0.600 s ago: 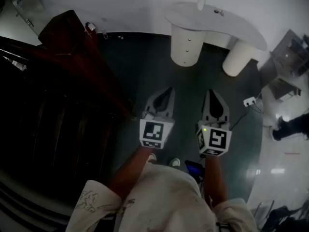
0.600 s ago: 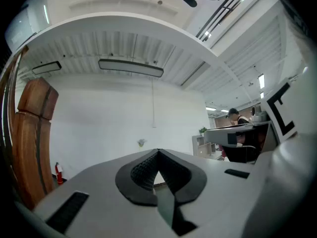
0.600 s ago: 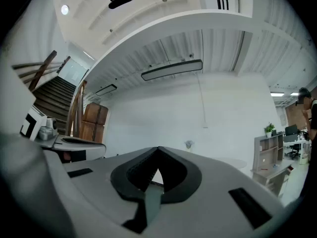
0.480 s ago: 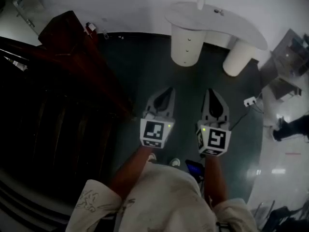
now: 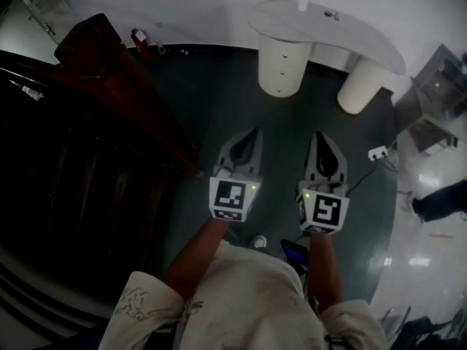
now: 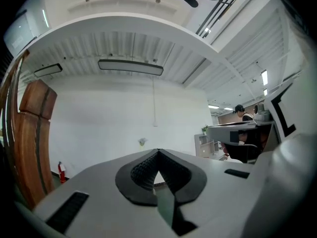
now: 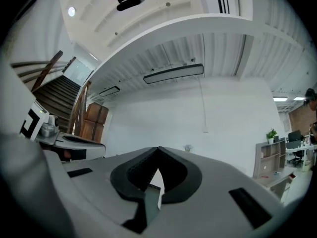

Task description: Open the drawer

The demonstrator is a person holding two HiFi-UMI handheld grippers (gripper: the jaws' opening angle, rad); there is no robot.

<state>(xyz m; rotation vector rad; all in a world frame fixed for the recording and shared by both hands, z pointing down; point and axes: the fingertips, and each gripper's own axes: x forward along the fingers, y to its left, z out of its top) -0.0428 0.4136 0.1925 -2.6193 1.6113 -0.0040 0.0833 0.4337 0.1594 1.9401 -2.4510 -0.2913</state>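
A white curved desk (image 5: pixel 354 33) stands by the far wall on two round pedestals. The left pedestal (image 5: pixel 281 68) carries small knobs down its front, like drawer fronts. My left gripper (image 5: pixel 252 133) and right gripper (image 5: pixel 319 138) hover side by side over the dark green floor, well short of that pedestal and pointing toward it. Both are shut with nothing between the fingers. In the left gripper view the left gripper (image 6: pixel 158 151) has its tips meeting, as does the right gripper (image 7: pixel 158 148) in the right gripper view. The gripper bodies hide most of the desk there.
A dark red wooden staircase (image 5: pixel 109 93) fills the left side, with a fire extinguisher (image 5: pixel 139 36) at its far end. The second pedestal (image 5: pixel 357 86) stands right of the first. A white power strip (image 5: pixel 377 152) lies on the floor at right. A person (image 5: pixel 438 199) stands at the right edge.
Both grippers hold about the same place, still shut. The head view has shifted slightly, and the person at the right edge has moved a little.
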